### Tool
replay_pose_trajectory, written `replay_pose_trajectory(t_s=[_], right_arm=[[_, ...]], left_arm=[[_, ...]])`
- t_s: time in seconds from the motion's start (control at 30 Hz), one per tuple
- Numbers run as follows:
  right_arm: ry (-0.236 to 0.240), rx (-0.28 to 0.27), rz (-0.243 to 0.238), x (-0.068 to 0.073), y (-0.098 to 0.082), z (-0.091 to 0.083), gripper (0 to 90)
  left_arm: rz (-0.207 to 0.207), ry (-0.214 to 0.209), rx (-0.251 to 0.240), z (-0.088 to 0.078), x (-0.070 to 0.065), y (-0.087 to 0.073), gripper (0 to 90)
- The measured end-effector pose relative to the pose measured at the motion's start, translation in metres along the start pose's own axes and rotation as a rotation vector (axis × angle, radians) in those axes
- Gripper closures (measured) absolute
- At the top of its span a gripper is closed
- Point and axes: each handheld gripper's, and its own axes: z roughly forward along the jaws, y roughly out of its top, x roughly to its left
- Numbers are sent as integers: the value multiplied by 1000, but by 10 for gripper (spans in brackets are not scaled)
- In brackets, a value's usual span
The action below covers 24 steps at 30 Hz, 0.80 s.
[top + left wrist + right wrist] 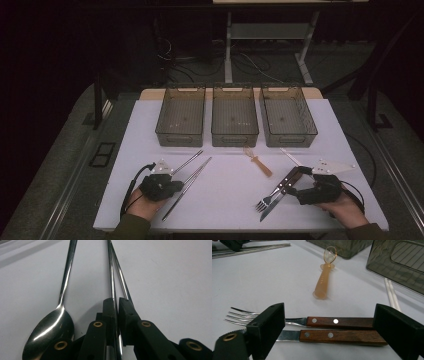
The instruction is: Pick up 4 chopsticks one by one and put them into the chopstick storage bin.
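Note:
A pair of metal chopsticks (192,179) lies slantwise on the white board beside a metal spoon (50,327). My left gripper (117,301) is shut on one chopstick (113,285), which runs between the pads; the other chopstick (122,280) passes under the right-hand jaw. At the board's front right my right gripper (329,308) stands open, its jaws wide on either side of the wooden handles of a fork (337,322) and a knife (342,336), touching neither. The high view shows the left gripper (177,186) and the right gripper (295,181) low over the board.
Three dark see-through bins (180,139) (235,139) (289,140) stand in a row at the back of the white board (225,200). An orange plastic spoon (257,161) and a pair of white chopsticks (291,157) lie between the bins and the fork.

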Motion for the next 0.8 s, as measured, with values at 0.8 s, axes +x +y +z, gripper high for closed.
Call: replay_pose_trajectory(t_s=[0.8], right_arm=[[1,0,0,0,0,0,108]], left_arm=[[-11,17,-1,-3,1,2,849]])
